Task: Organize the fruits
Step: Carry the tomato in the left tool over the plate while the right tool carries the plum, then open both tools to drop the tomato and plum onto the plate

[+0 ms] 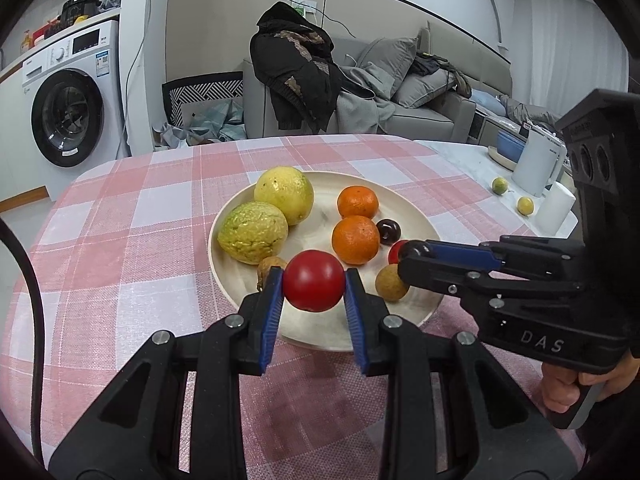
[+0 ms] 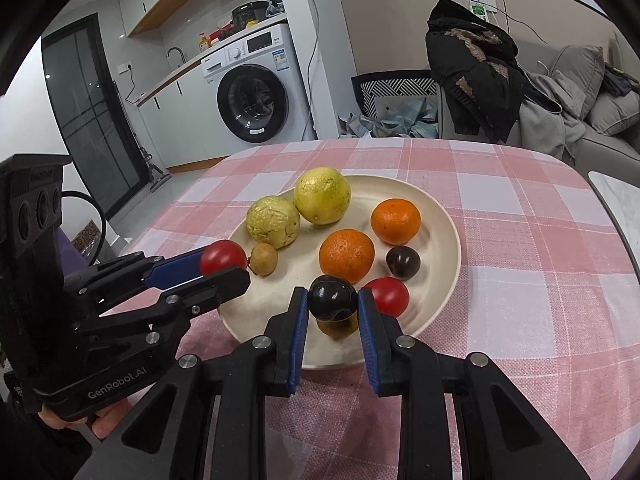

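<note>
We see a sofa (image 1: 420, 92) draped with a dark coat (image 1: 296, 64) behind the table, and a washer (image 1: 66, 92) off to the left by a kitchen counter. The table (image 1: 120, 220) wears a pink checked cloth, and on it sits a cream plate (image 1: 320, 184) holding the fruit: two yellow-green citrus (image 1: 284, 194) at the back left, two oranges (image 1: 356, 240) at the centre, and smaller pieces around them. Our left gripper (image 1: 314, 286) clamps a red tomato (image 1: 314, 286) over the plate's near rim, hiding most of a brown fruit (image 1: 269, 270) behind its finger. Our right gripper (image 2: 333, 297) holds a dark plum (image 2: 333, 297) above another brown fruit (image 2: 338, 328), which is mostly covered. Beside it lie a second tomato (image 2: 388, 296) and a second plum (image 2: 403, 262). Across the table, a white kettle (image 1: 538, 166) stands near two small yellow fruits (image 1: 525, 205), too small to identify.
</note>
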### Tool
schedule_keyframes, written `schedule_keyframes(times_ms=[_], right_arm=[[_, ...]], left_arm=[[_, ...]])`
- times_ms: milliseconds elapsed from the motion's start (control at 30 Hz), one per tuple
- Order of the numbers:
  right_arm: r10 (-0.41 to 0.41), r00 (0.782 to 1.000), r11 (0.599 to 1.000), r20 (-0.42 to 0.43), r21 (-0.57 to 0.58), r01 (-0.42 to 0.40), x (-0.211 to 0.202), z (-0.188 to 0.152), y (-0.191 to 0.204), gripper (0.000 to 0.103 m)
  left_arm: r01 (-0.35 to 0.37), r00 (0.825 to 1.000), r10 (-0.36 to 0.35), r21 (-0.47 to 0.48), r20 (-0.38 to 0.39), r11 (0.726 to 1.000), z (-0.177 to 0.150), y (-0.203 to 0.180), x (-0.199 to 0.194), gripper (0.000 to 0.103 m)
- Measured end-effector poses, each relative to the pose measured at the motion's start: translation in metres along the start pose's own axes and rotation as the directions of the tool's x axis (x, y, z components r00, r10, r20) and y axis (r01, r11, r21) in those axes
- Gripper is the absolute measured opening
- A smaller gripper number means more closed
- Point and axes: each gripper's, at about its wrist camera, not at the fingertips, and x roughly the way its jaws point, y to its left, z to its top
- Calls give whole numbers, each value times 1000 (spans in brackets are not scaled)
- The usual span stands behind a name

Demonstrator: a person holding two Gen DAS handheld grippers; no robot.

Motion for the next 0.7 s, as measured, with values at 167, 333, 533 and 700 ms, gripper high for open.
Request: schedule_keyframes(times_ms=[167, 333, 533, 700], right_arm=[[-5, 1000, 1000, -8, -3, 5, 4, 2, 1, 26], [-26, 1000, 1000, 6, 5, 26, -2, 0, -1, 42], [-78, 996, 997, 45, 10, 77, -22, -5, -7, 63], [-89, 993, 996, 79, 31, 86, -38, -12, -16, 92]], left_arm=[[1, 1000, -1, -17, -3, 1000, 0, 4, 0, 27], [-23, 1000, 23, -21, 9, 1000, -1, 3, -3, 28], [-43, 999, 44, -51, 15, 998, -4, 11, -12, 44], [-61, 996, 65, -63, 61, 996, -9, 13, -31, 86]])
